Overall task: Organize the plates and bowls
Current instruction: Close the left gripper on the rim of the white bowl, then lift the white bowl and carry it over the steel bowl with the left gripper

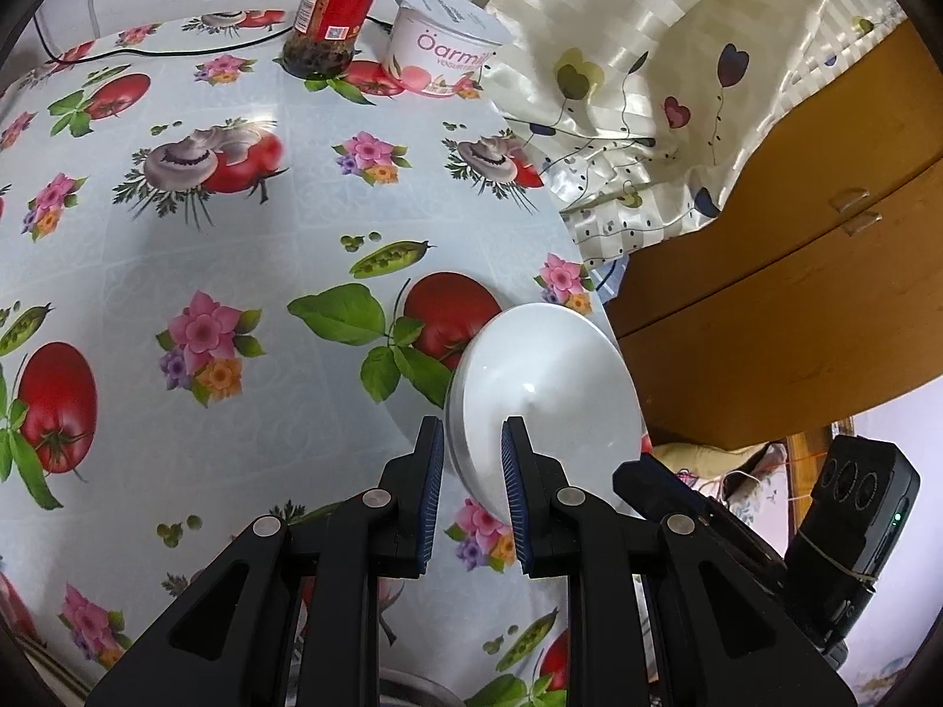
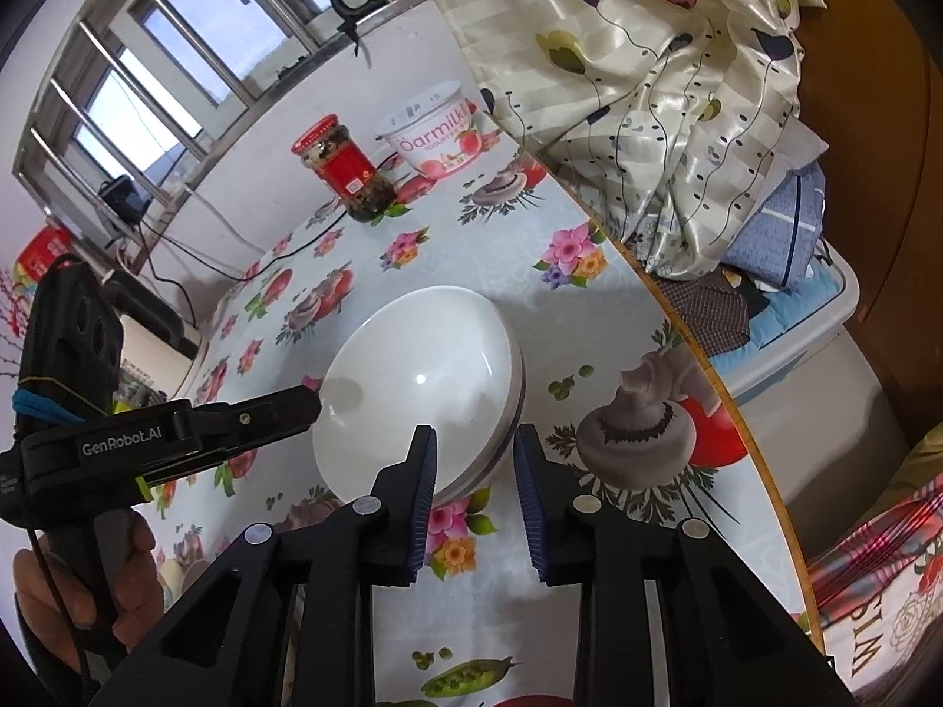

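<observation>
A white bowl sits on the patterned tablecloth near the table's right edge. It looks like two bowls nested, with a grey band below the rim. My left gripper is open, its fingers straddling the bowl's near rim, one inside and one outside. My right gripper is open too, its fingers on either side of the bowl's rim from the opposite side. The left gripper also shows in the right wrist view, its finger at the bowl's left rim.
A red-labelled jar and a yogurt tub stand at the far end of the table. A curtain hangs beside the table's right edge. Cables trail at the back left.
</observation>
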The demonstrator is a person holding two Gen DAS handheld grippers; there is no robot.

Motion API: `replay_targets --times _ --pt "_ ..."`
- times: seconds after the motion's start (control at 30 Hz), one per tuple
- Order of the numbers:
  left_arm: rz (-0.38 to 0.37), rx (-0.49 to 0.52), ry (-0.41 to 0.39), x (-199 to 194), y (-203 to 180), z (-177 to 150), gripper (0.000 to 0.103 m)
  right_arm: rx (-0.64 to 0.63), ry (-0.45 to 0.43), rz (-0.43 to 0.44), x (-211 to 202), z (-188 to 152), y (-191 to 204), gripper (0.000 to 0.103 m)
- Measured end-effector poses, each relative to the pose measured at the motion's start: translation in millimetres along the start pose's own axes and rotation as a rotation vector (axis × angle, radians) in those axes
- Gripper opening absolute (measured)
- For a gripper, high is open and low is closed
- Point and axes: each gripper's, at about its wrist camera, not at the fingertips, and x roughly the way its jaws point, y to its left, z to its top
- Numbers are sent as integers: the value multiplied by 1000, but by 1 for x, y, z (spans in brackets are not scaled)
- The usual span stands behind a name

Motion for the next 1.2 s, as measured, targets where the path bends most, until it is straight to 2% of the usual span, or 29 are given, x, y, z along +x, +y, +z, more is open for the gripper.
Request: replay_targets --times 0.67,1.2 --pt "23 30 -2 14 -2 2 21 23 2 -17 9 6 -5 19" --pt "21 42 -36 -4 -5 -1 21 4 -19 -17 -1 8 6 19"
